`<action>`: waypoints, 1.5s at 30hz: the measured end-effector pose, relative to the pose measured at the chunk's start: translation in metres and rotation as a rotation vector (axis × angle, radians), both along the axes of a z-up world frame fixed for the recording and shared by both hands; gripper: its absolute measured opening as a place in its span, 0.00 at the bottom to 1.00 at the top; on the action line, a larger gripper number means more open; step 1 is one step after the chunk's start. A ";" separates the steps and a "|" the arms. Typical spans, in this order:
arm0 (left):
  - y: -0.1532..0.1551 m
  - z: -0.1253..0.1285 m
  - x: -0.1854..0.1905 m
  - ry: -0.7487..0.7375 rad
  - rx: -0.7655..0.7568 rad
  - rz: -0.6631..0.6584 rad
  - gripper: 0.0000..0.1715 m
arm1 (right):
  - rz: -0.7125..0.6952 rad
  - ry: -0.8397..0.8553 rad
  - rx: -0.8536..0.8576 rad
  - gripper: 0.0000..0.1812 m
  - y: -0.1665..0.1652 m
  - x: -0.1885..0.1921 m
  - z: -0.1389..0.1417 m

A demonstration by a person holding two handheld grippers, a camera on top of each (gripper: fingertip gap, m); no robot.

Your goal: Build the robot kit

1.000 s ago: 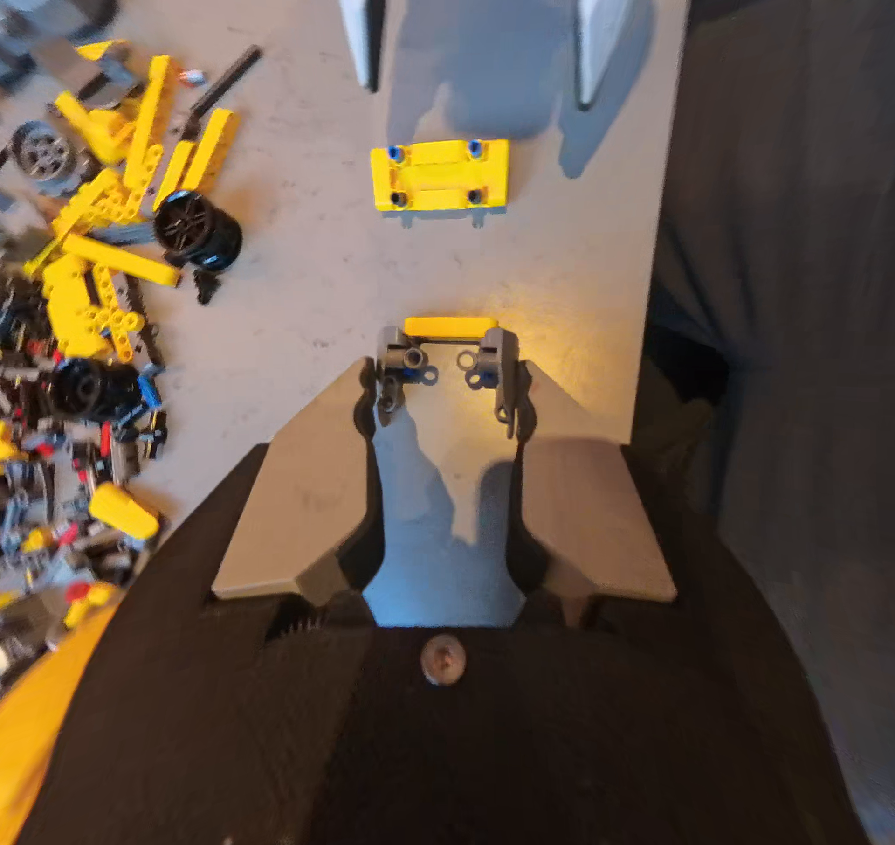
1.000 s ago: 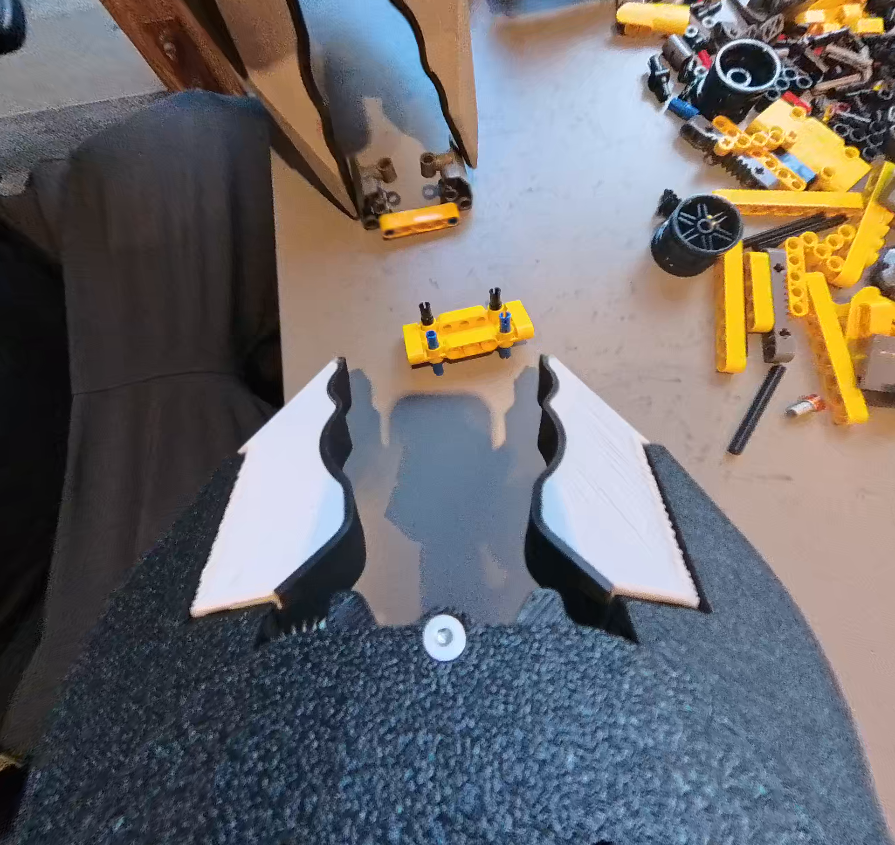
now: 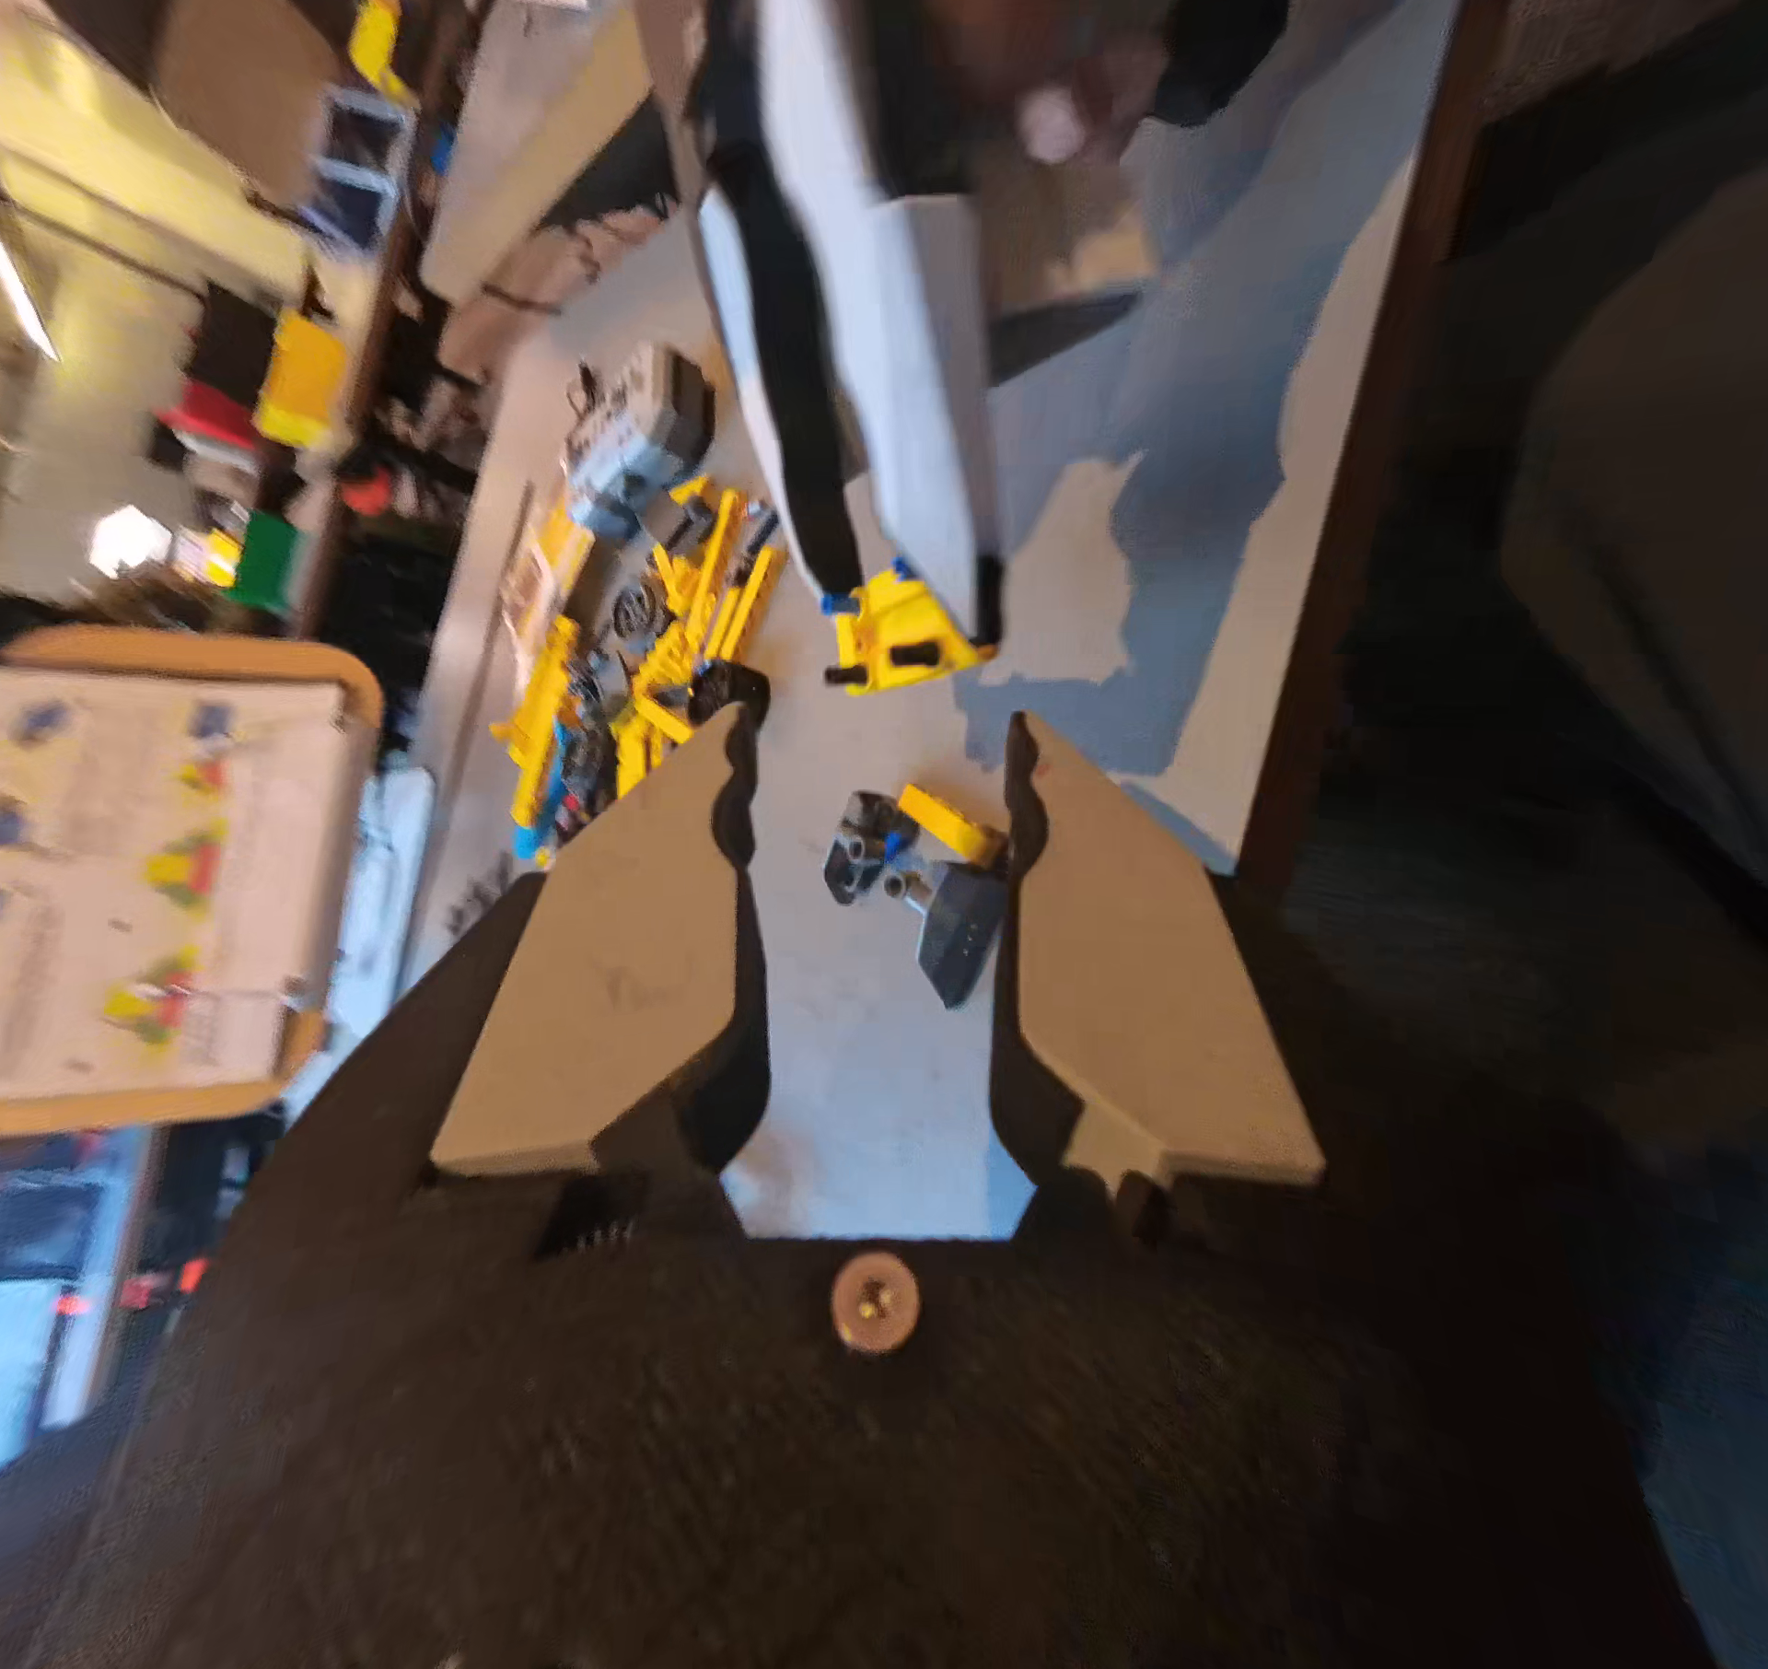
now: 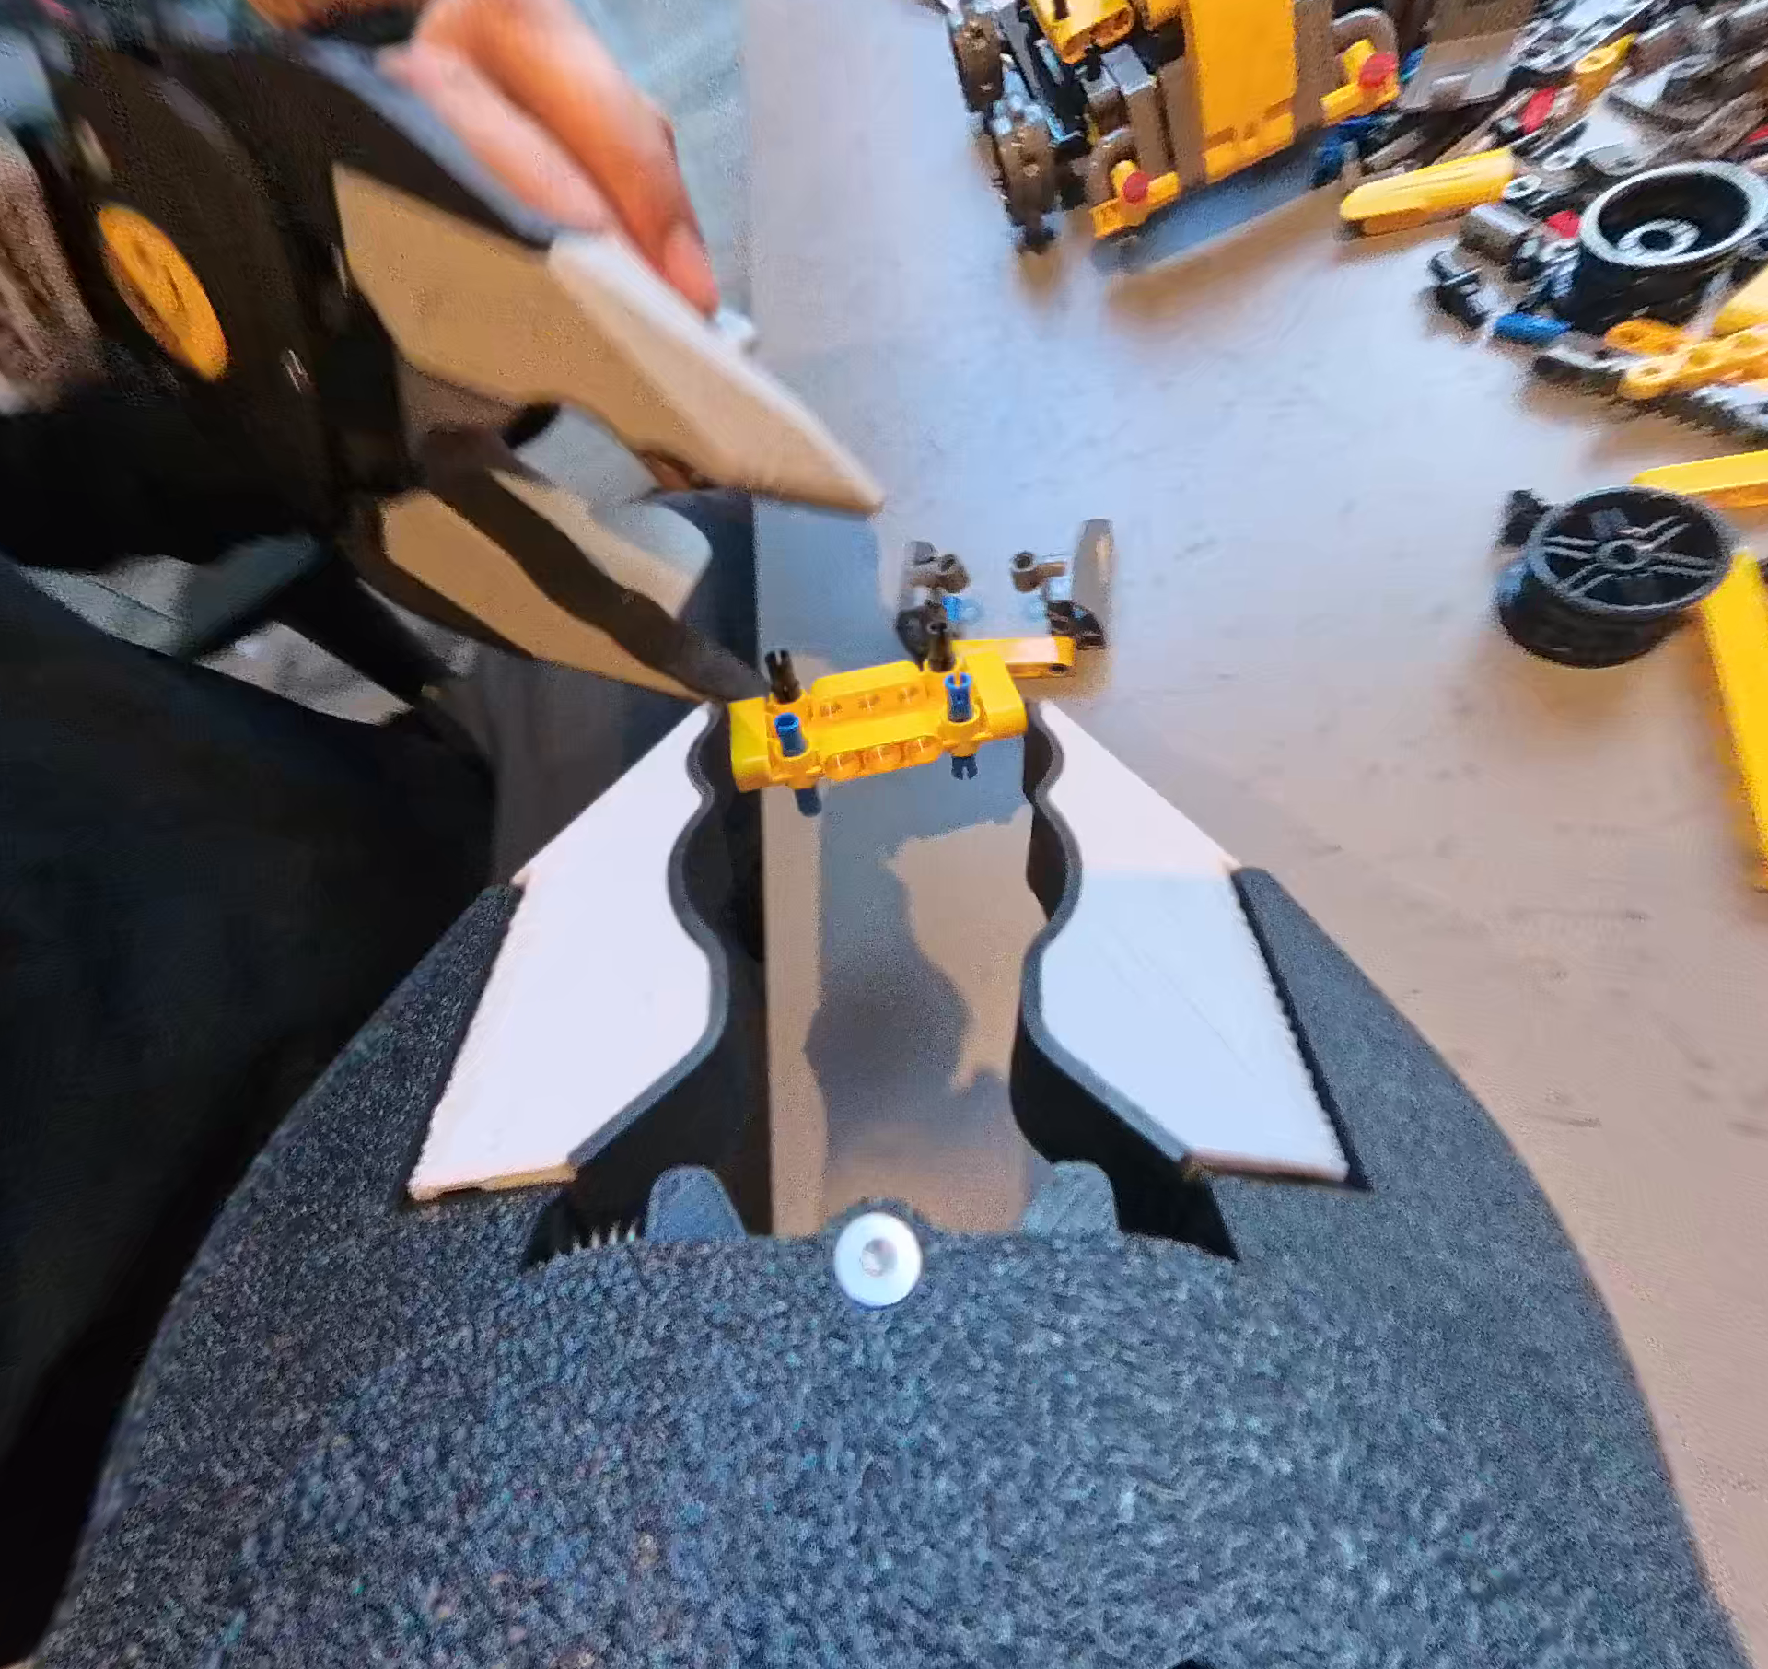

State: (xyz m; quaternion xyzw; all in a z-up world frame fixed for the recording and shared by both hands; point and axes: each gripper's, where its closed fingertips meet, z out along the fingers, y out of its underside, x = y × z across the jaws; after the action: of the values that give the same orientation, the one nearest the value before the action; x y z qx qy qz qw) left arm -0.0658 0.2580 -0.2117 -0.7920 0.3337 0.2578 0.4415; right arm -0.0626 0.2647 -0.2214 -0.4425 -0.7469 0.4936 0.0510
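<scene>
Yellow block (image 4: 875,723): my right claw (image 4: 875,714) is clamped on its ends, holding it off the surface (image 4: 1292,762) edge. My left claw (image 3: 875,743) is apart and empty. Grey-and-yellow piece (image 3: 909,867) lies at 12 o'clock, just beyond the block.

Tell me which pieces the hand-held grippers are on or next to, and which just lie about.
Handled: right hand-held gripper clamps yellow pinned block; open left hand-held gripper nearest grey-and-yellow subassembly.
Lying about: black wheel, half-built yellow vehicle, loose yellow beam.
</scene>
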 end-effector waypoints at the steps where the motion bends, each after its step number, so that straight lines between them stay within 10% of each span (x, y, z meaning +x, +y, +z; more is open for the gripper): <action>1: 0.000 0.000 0.005 0.052 0.018 -0.022 0.27 | 0.004 -0.026 -0.045 0.34 -0.003 0.001 0.002; 15: 0.009 0.008 0.004 0.064 0.232 0.061 0.05 | -0.055 -0.210 -0.369 0.34 -0.010 -0.007 0.005; 28: -0.008 0.042 -0.054 -1.128 0.530 0.284 0.03 | -0.179 0.156 -0.274 0.30 0.006 -0.026 0.042; 45: -0.007 0.030 -0.023 -0.701 0.594 0.209 0.04 | -0.252 0.058 -0.457 0.37 -0.022 -0.037 0.037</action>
State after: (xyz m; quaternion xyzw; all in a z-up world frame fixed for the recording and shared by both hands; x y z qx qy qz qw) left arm -0.0887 0.2511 -0.1813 -0.6999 -0.0054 0.1025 0.7068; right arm -0.0997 0.2431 -0.1843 -0.5178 -0.5533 0.6517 0.0321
